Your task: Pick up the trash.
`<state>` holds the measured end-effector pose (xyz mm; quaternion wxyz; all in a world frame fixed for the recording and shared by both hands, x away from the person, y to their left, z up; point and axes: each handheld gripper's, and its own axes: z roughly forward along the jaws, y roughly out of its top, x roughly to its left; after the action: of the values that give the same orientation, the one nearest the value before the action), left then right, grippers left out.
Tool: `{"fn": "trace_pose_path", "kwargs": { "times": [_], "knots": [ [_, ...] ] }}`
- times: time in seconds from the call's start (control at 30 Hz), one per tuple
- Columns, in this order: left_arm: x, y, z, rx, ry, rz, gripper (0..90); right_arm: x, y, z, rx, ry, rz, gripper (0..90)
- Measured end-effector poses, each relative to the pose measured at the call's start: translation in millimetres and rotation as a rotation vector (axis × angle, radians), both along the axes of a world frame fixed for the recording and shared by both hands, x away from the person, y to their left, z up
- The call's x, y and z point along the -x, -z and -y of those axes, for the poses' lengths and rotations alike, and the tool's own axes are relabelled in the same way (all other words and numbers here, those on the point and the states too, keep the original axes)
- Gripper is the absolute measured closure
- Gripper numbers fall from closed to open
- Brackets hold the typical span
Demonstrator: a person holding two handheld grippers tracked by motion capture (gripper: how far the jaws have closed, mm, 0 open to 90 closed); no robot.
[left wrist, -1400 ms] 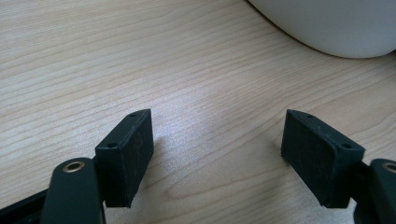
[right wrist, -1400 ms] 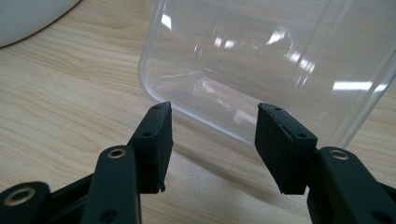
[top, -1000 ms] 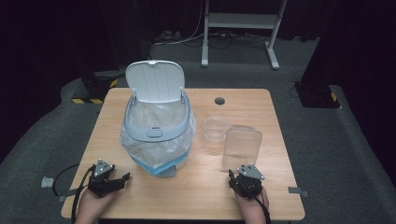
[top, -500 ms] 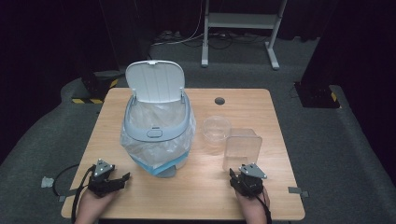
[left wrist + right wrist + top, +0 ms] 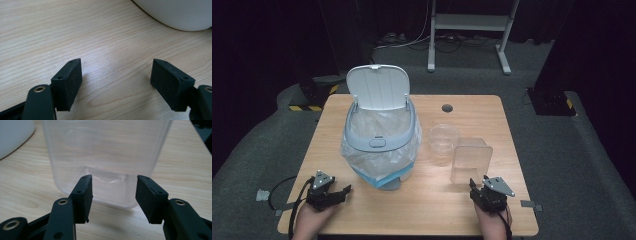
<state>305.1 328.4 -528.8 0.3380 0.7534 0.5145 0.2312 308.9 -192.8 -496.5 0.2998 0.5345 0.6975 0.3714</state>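
Left gripper: at 7 o'clock on the table, lying low on the wood, jaws wide apart with bare tabletop between them.
Bin: at 10 o'clock from the table's middle; grey-rimmed, lid standing up at its 12 o'clock side, a clear liner bag inside and spilling over the rim. Nothing can be made out inside the bag.
Round clear cup: just at 3 o'clock of the bin, upright, looks empty.
Square clear container: at 5 o'clock of the cup, just beside it, upright on the table, empty.
Right gripper: at 5 o'clock on the table, at the container's 6 o'clock, jaws parted and gripping nothing.
Left gripper view: the bin's pale curved base at 1 o'clock, apart from the pads.
Right gripper view: the container's lower wall rises just beyond the pads, wider than the gap between them; the cup's rim shows faintly through the plastic; the bin's base at 10 o'clock.
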Motion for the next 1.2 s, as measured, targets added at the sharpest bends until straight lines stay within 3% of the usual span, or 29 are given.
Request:
{"fn": "trace_pose_path", "kwargs": {
  "times": [0.17,0.47,0.77,1.0,1.2],
  "knots": [
    [0.0,0.0,-0.1,-0.001,0.001,0.000,25.3,-2.7,-1.3,8.9,-0.013,0.028,0.012,42.4],
    [0.0,0.0,-0.1,-0.001,0.001,0.000,25.4,-16.8,-0.6,15.6,-0.041,0.007,0.028,37.6],
    [0.0,-0.1,-0.1,-0.002,0.002,-0.001,25.4,-14.9,0.5,7.1,-0.032,-0.036,0.031,40.0],
    [0.0,0.1,0.1,0.002,0.000,0.001,25.4,-7.3,-0.4,-6.4,-0.013,-0.105,0.033,43.3],
    [0.0,0.1,0.1,0.002,0.000,0.001,25.4,-7.6,-5.5,-5.9,-0.025,-0.091,0.069,52.0]
  ]
}}
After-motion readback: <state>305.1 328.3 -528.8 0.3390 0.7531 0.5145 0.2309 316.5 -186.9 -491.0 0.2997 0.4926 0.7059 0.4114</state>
